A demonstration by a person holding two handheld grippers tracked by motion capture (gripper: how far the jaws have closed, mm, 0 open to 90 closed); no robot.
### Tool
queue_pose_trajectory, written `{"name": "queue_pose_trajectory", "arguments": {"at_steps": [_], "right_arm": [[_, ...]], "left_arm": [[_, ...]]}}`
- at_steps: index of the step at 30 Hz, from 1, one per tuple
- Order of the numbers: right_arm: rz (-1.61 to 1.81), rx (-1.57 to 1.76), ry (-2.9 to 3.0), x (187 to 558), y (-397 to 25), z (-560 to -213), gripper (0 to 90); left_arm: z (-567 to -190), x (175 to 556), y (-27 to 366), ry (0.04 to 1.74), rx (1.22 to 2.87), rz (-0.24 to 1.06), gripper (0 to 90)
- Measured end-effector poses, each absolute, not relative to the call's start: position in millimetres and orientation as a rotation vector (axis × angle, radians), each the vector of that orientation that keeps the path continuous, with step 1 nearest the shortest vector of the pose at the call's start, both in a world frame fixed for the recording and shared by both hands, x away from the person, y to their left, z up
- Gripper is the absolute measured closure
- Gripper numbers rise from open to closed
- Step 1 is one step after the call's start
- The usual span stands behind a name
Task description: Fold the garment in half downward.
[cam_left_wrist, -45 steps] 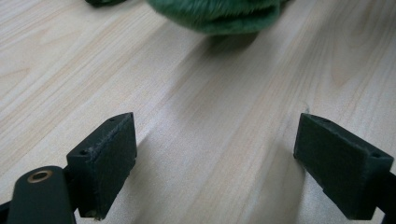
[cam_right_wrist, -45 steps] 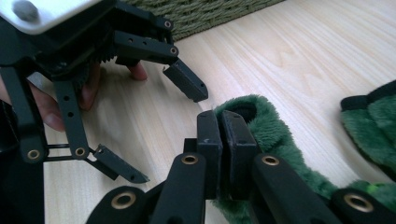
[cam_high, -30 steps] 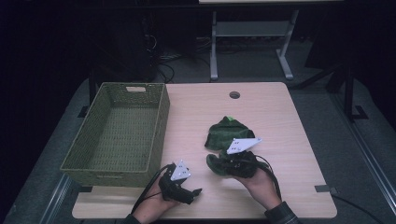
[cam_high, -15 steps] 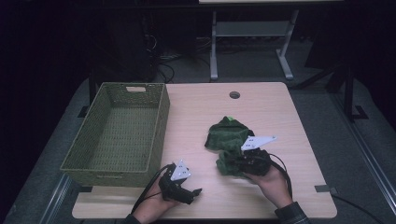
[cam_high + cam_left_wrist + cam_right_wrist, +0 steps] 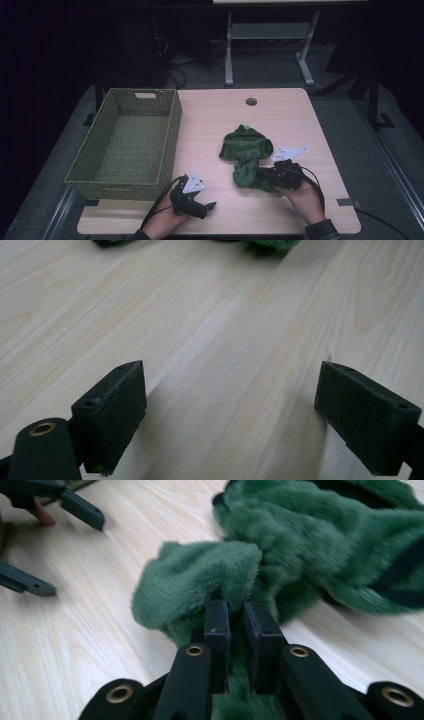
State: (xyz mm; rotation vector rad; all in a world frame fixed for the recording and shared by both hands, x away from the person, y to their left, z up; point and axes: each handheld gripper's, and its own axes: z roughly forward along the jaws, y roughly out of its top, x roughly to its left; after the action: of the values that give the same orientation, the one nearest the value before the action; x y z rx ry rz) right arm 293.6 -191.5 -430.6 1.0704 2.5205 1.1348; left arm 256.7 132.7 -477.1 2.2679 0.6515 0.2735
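Note:
A crumpled green fleece cloth (image 5: 246,148) lies on the wooden table (image 5: 280,115), right of centre. My right gripper (image 5: 264,176) is shut on the cloth's near fold; in the right gripper view the fluffy green cloth (image 5: 300,545) is pinched between the two black jaws at my right gripper (image 5: 236,611). My left gripper (image 5: 209,205) rests near the table's front edge, left of the cloth. In the left gripper view my left gripper (image 5: 230,410) stands open over bare wood, with nothing between its fingers.
A green woven basket (image 5: 80,170) stands on the table's left side with nothing in it. A round cable hole (image 5: 251,102) sits near the table's far edge. A metal stand (image 5: 270,35) and cables lie on the dark floor behind.
My right gripper has moved to the right and a little toward me with the cloth's near fold, stretching the cloth out. The left gripper has stayed in place.

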Motion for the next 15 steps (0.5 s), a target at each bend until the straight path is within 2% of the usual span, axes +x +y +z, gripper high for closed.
{"name": "queue_pose_trajectory", "arguments": {"at_steps": [3,10,15], "right_arm": [[1.129,1.076,2.498,293,-198,-429,80.4],[1.226,1.009,2.471,294,-191,-405,88.1],[1.209,0.997,2.500,308,-179,-415,89.6]], "left_arm": [[-477,257,133,0.652,2.268,0.274,12.5],[-477,257,132,0.656,2.263,0.273,12.5],[-477,257,133,0.651,2.267,0.272,12.6]]}}
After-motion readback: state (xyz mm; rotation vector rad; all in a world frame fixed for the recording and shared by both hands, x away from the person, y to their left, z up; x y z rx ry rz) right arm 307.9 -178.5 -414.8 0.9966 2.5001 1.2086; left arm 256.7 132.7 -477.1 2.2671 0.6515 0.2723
